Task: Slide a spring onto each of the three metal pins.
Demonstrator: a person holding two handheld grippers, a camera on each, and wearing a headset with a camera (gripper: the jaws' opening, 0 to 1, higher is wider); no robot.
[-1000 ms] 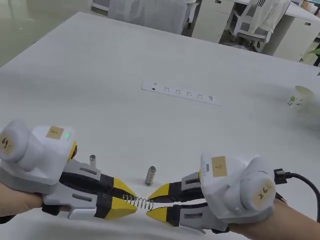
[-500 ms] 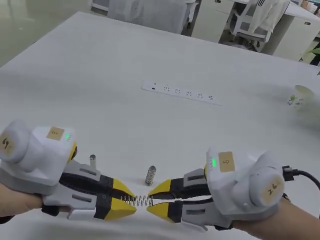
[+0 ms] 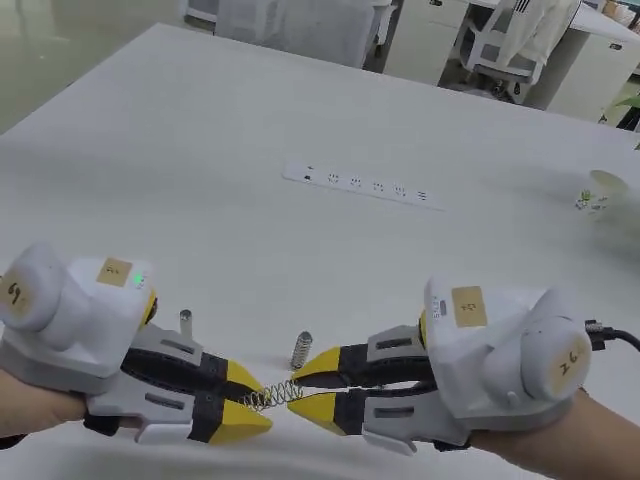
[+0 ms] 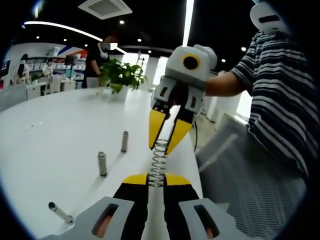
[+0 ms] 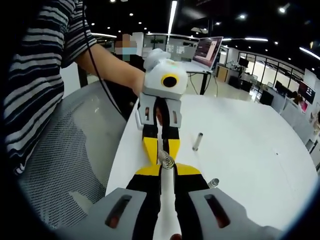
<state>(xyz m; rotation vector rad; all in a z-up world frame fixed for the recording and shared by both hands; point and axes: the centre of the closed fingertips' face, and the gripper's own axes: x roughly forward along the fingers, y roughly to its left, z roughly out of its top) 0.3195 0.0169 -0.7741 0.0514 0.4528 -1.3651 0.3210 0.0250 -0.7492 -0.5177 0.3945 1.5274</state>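
Note:
A short steel spring (image 3: 276, 392) hangs level between my two grippers, just above the white table (image 3: 200, 170). My left gripper (image 3: 265, 404) is shut on one end of it and my right gripper (image 3: 292, 390) is shut on the other. In the left gripper view the spring (image 4: 159, 160) runs from my own tips (image 4: 157, 180) up to the right gripper (image 4: 161, 149). A bare metal pin (image 3: 185, 321) stands behind the left gripper. A pin with a spring on it (image 3: 301, 350) stands just behind the tips. Another spring-covered pin (image 4: 124, 141) stands beyond it.
A white power strip (image 3: 362, 186) lies mid-table and a paper cup (image 3: 602, 192) stands at the far right. Office chairs (image 3: 500, 45) sit past the far edge. The near table edge runs just below the grippers, with a mesh chair (image 5: 70, 165) beside it.
The right gripper's jaws, open around the spring's end a second ago, have come together on it. The spring now tilts slightly up toward the right gripper, which has shifted a little right.

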